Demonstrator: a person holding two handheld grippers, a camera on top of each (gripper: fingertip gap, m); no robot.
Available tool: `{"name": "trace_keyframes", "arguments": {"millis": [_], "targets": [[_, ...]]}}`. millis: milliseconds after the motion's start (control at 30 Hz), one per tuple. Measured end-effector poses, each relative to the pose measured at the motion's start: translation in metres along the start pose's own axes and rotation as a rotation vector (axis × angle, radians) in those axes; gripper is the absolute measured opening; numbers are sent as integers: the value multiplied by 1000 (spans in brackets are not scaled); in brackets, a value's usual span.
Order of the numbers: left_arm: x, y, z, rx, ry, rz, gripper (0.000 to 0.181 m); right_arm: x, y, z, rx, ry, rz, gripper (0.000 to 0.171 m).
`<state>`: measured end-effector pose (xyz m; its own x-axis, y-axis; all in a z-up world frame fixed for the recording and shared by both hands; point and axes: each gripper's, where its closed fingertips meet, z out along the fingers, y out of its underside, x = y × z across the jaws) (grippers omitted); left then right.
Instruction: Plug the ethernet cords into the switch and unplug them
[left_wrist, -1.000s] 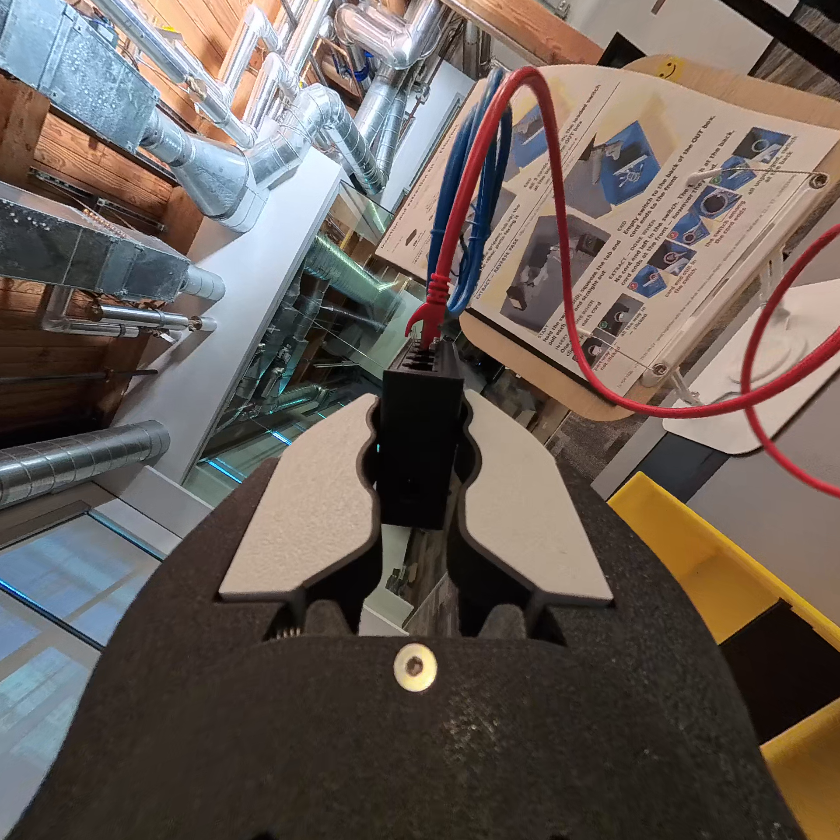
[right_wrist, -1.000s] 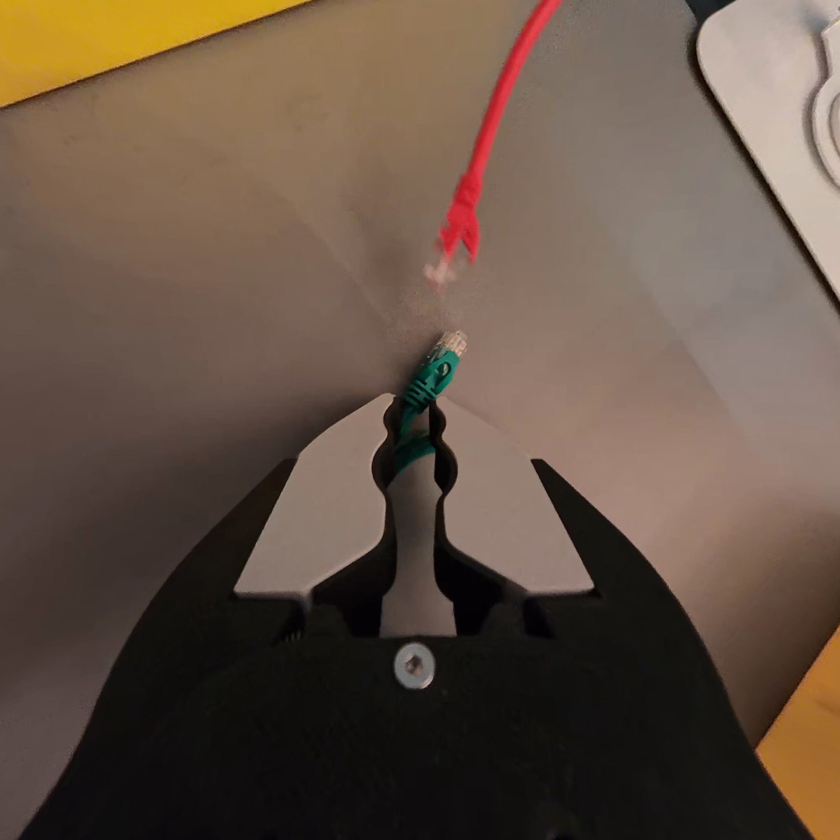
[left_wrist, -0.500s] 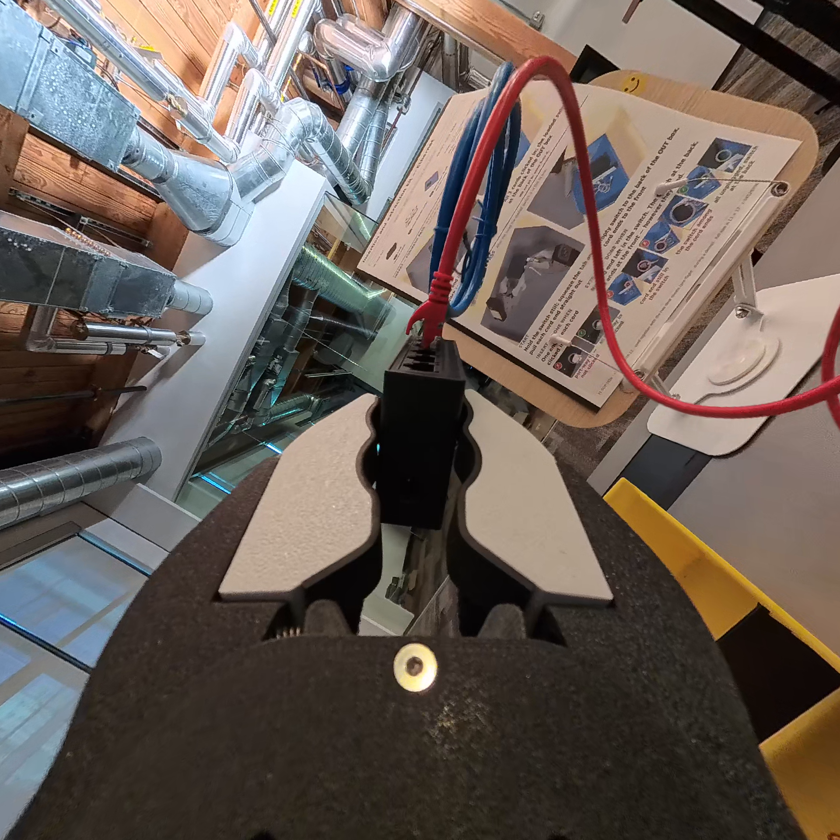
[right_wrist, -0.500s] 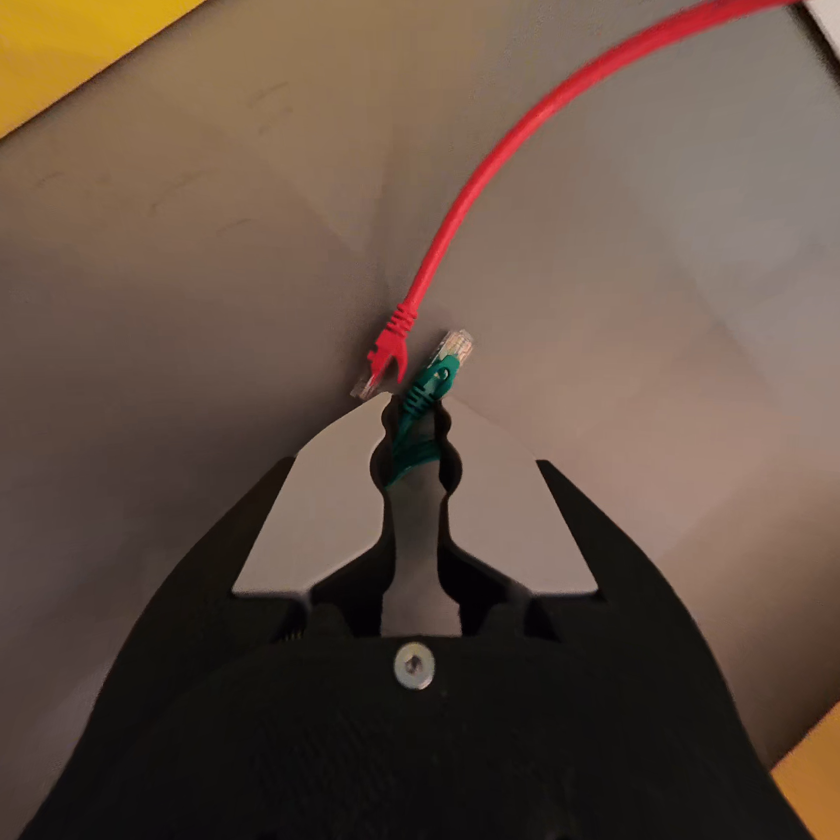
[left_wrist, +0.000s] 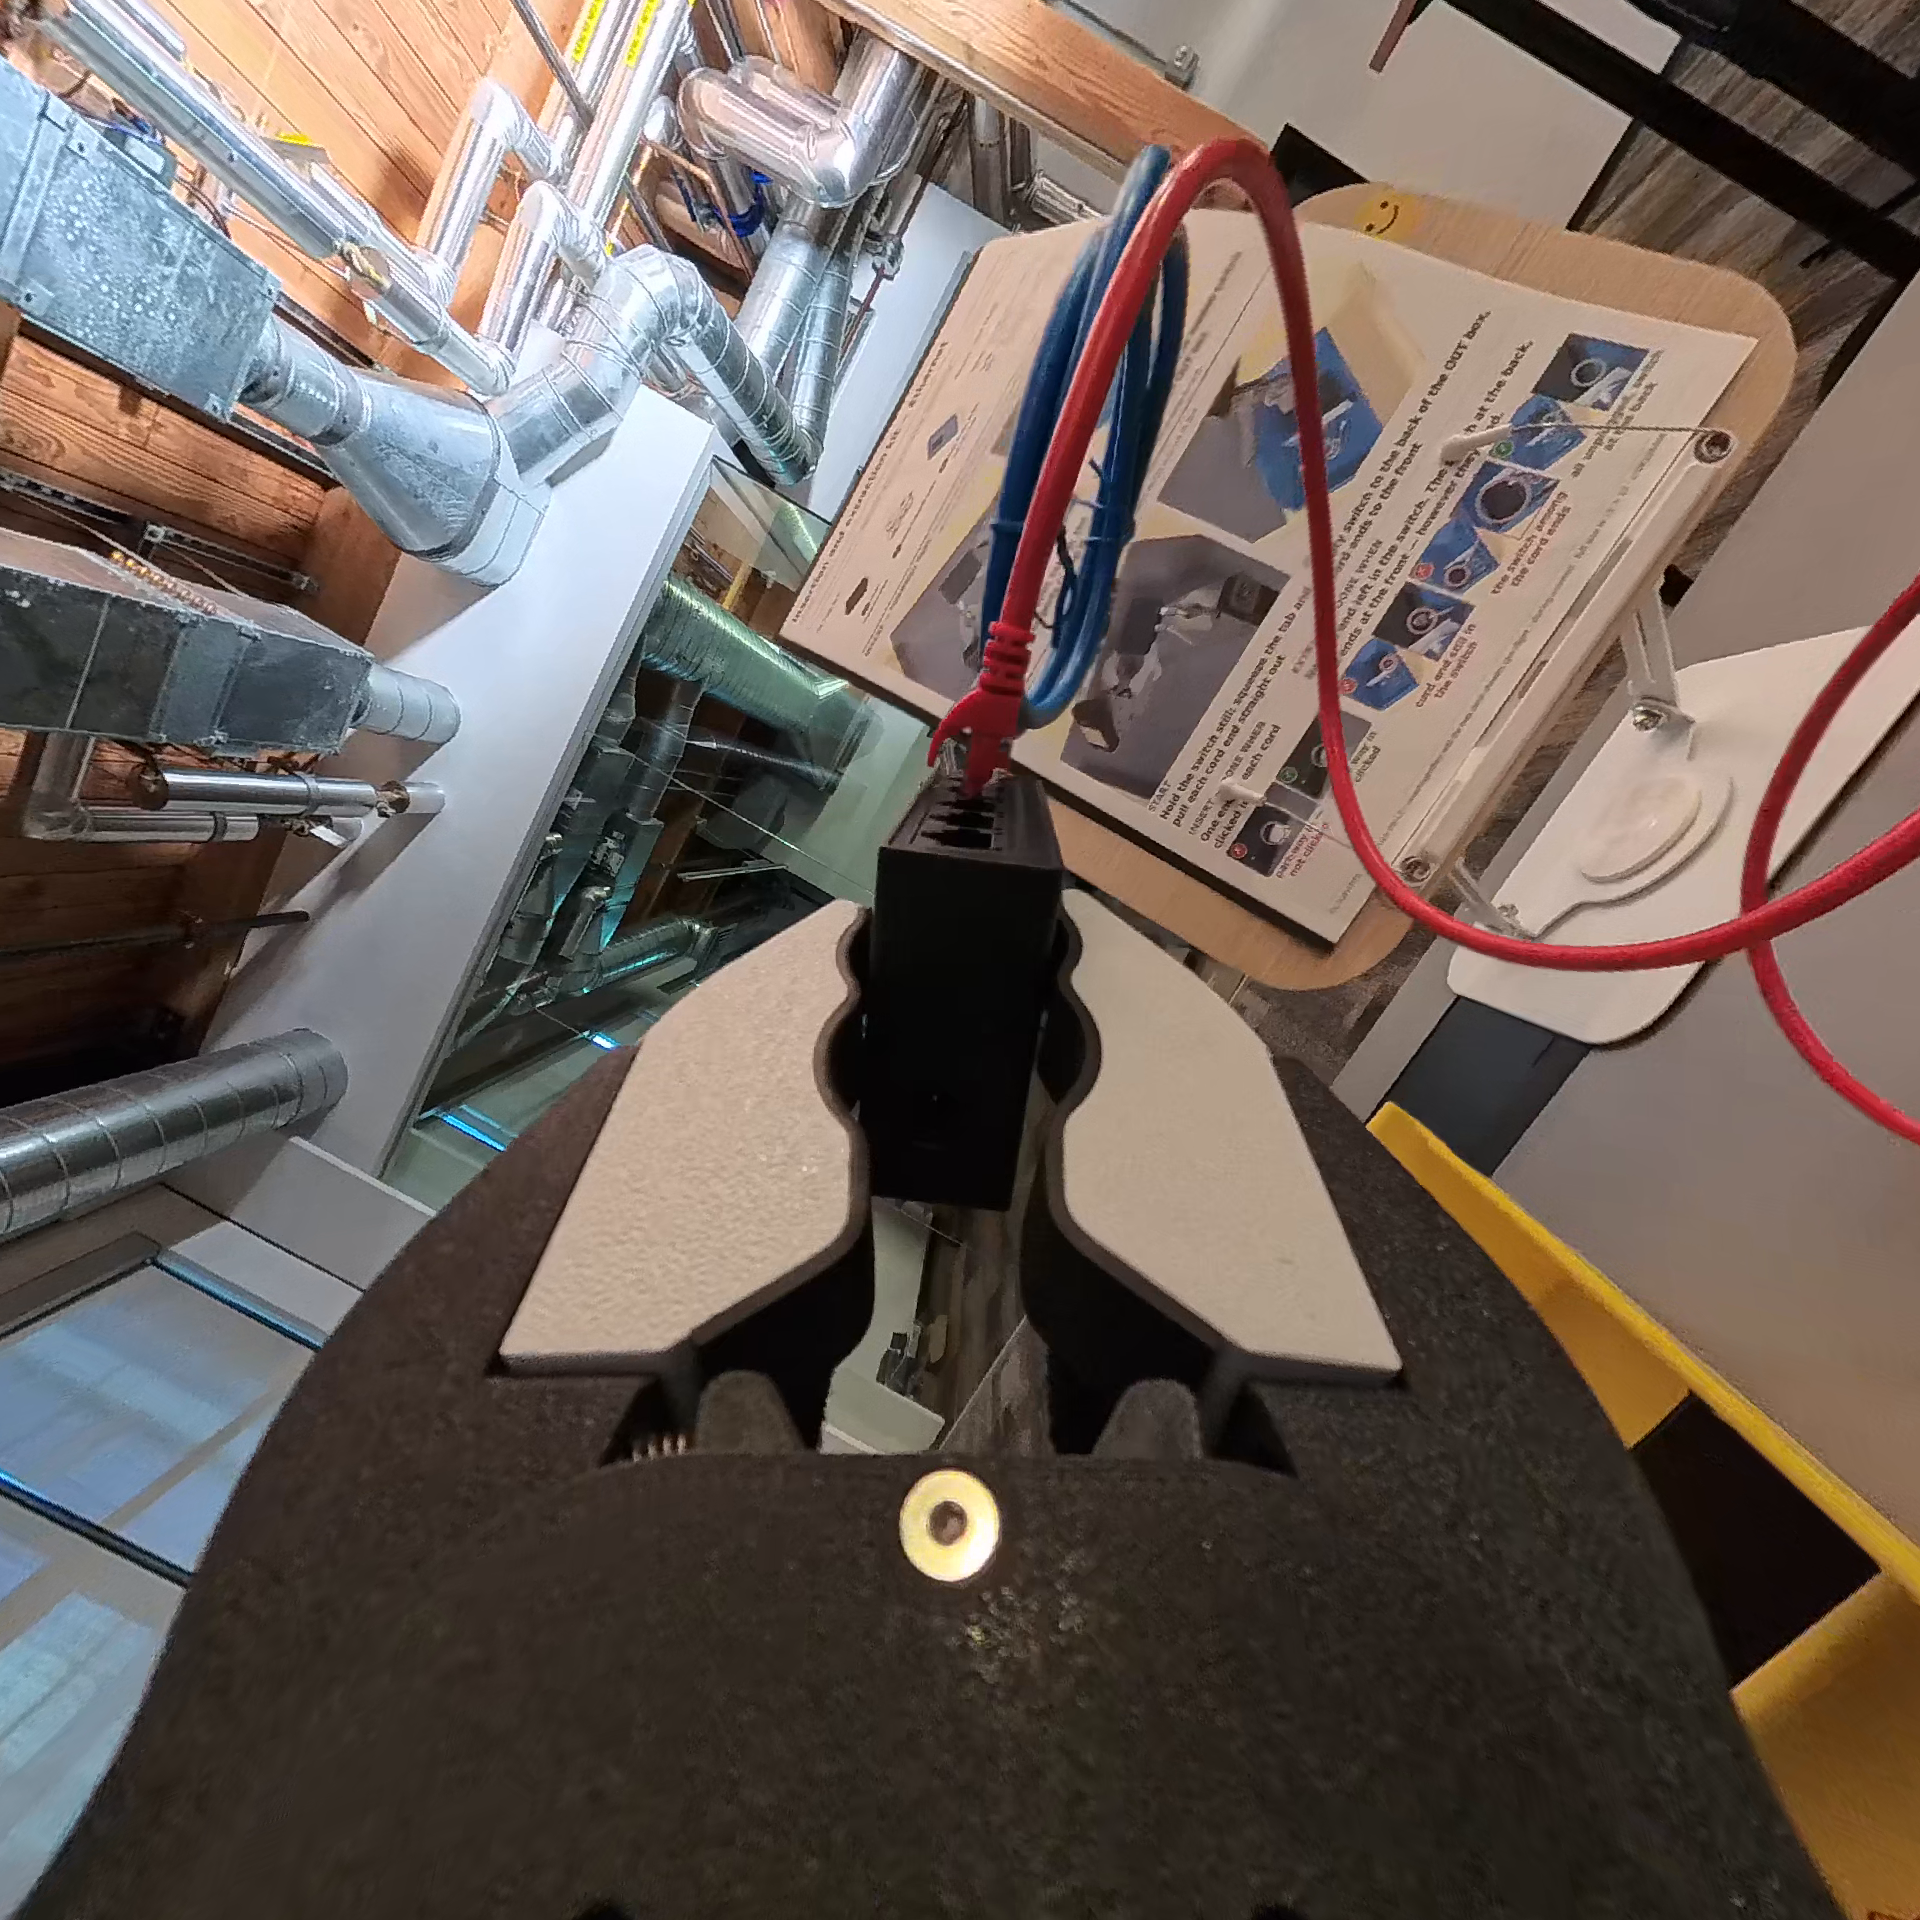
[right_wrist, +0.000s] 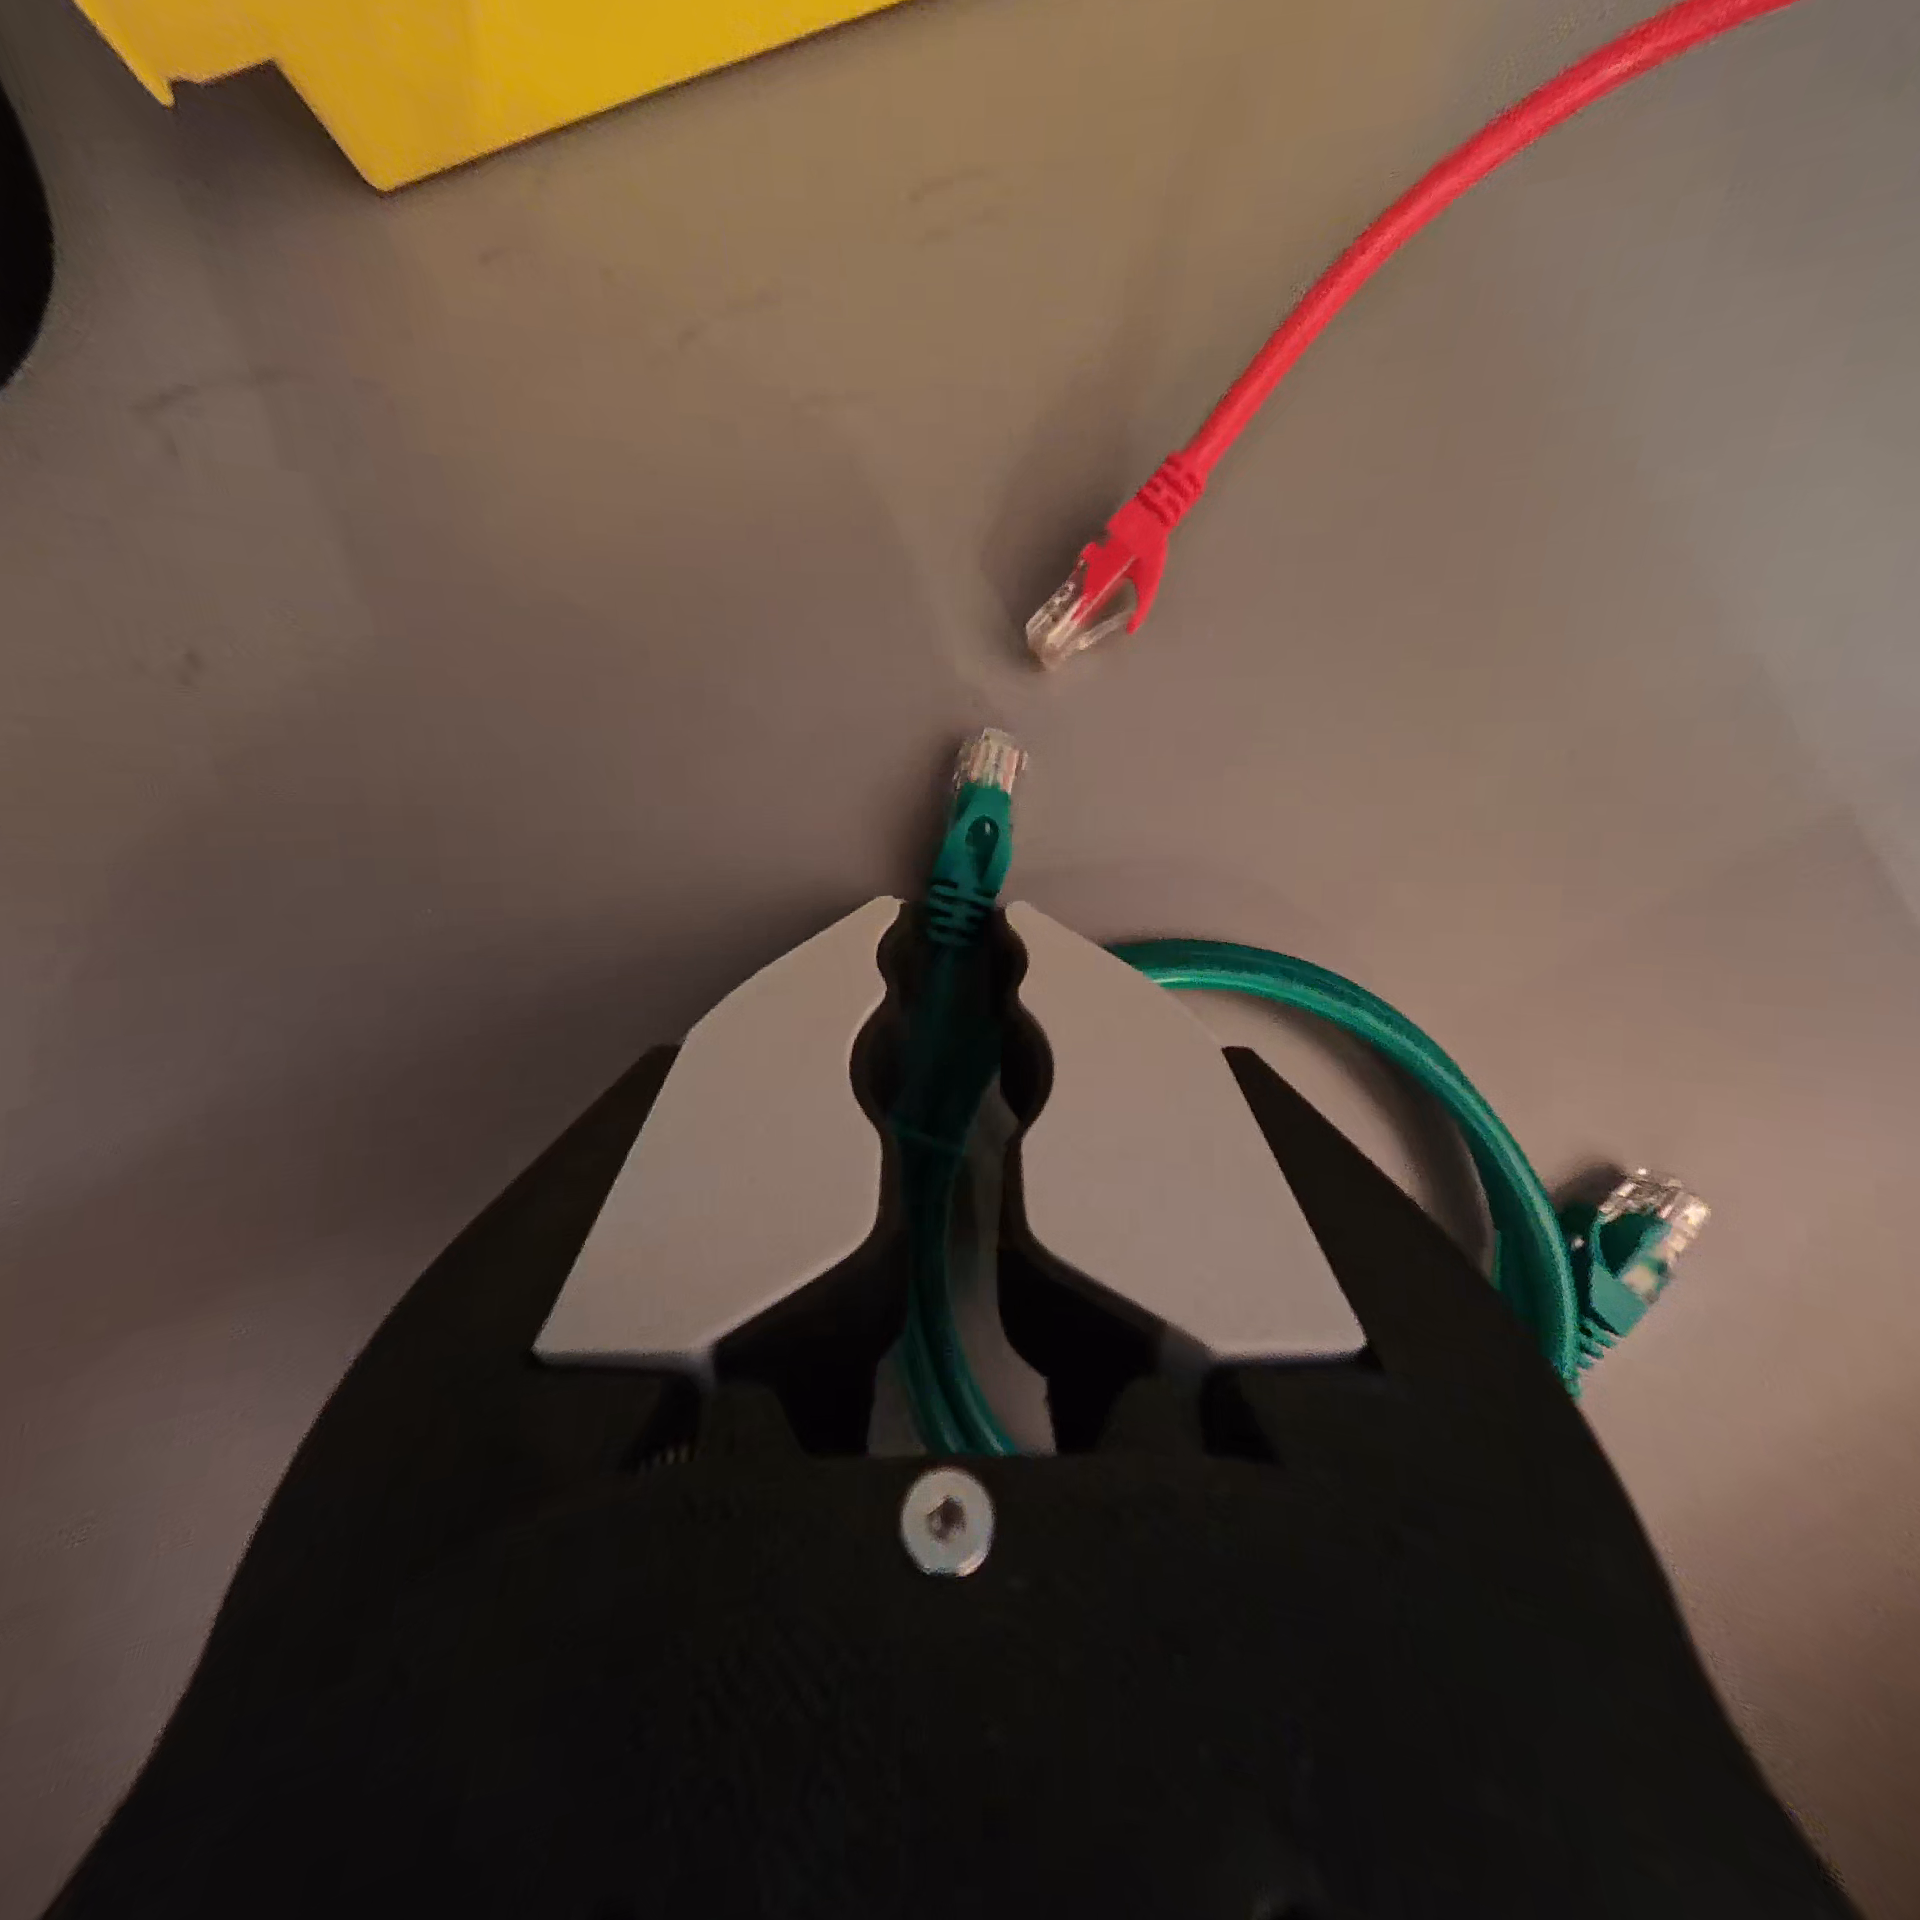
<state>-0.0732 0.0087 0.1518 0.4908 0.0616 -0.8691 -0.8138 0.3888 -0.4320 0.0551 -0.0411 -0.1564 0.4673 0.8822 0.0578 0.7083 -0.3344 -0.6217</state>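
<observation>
My left gripper (left_wrist: 961, 914) is shut on the black switch (left_wrist: 961, 997) and holds it in the air, ports facing away. A red cord (left_wrist: 1309, 582) is plugged into a port at the switch's far end, and a blue cord (left_wrist: 1091, 436) rises from beside it. My right gripper (right_wrist: 951, 909) is shut on a green cord (right_wrist: 966, 862) just behind its plug, which points forward over the grey table (right_wrist: 520, 644). The green cord's other plug (right_wrist: 1642, 1236) lies at the right of the fingers. The red cord's free plug (right_wrist: 1091, 597) lies on the table just ahead.
A wooden board with an instruction sheet (left_wrist: 1455, 540) stands on a white base (left_wrist: 1621, 831) behind the switch. A yellow bin shows at the right in the left wrist view (left_wrist: 1621, 1330) and at the top in the right wrist view (right_wrist: 499, 73). There is about 35 cm between the tips of the two grippers.
The right gripper has pulled back and turned; the green cord's loop and second plug now show, and the red plug lies farther ahead to the right. The left gripper tilted slightly, still holding the switch.
</observation>
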Motion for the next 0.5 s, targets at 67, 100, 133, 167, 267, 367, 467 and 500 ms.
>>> {"name": "trace_keyframes", "arguments": {"millis": [67,100,133,167,267,367,467,500], "targets": [[3,-2,1,3,8,7,30,0,0,0,23,-20,26,16],[5,-4,1,7,11,9,30,0,-1,1,33,-29,33,16],[6,-5,1,11,13,8,30,1,-1,1,44,-31,40,15],[6,-6,1,15,14,8,30,1,-2,2,52,-34,48,14],[8,-9,2,24,16,8,30,-1,-3,2,57,-46,10,13],[11,-8,3,21,24,11,30,6,-4,-4,75,-17,-24,13],[14,-7,4,16,32,17,30,10,-21,-32,204,-27,-39,12],[15,-7,5,17,36,18,30,9,-29,-45,266,-44,-49,12]]}}
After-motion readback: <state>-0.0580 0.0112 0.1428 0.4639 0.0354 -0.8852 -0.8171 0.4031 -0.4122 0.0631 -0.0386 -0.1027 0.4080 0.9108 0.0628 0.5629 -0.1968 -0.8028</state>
